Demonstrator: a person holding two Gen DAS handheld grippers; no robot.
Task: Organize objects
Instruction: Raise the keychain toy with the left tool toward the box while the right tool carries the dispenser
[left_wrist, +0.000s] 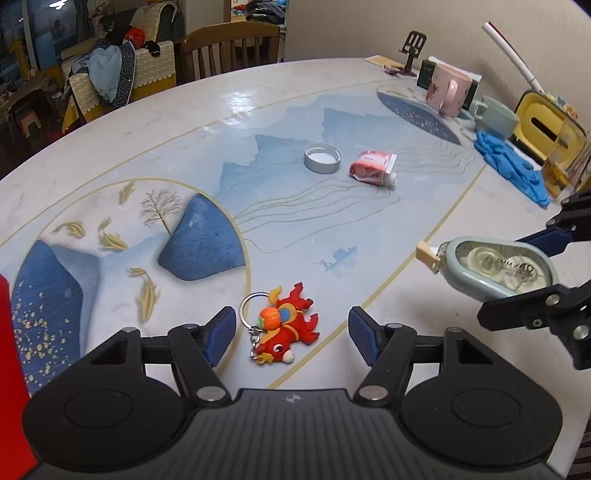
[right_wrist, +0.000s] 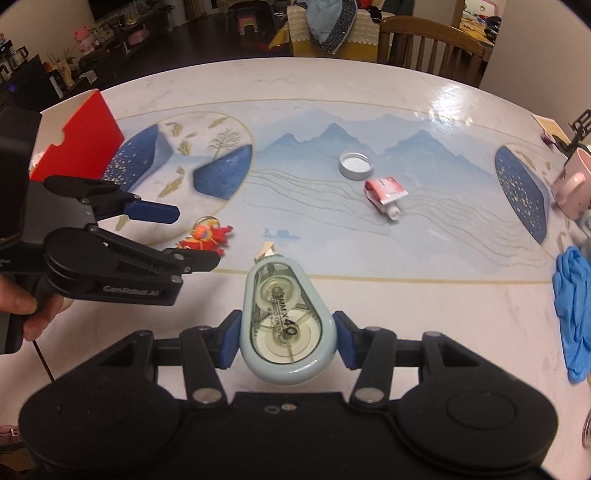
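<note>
Red dragon keychain (left_wrist: 286, 326) lies on the bench (left_wrist: 332, 92) between the left claw (left_wrist: 291, 334), spread wide. Right claw (right_wrist: 286, 341) pinches the tape dispenser (right_wrist: 286, 325). Red box (right_wrist: 79, 136) is half cut off.

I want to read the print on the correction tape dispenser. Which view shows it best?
The right wrist view: the correction tape dispenser sits centred and close, label upright. The left wrist view shows it at the right edge, obliquely, print upside down.

left gripper (left_wrist: 291, 334): black linkage arms, silver screws | blue ribbed pads (left_wrist: 364, 338) | white "GenRobot.AI" lettering
</note>
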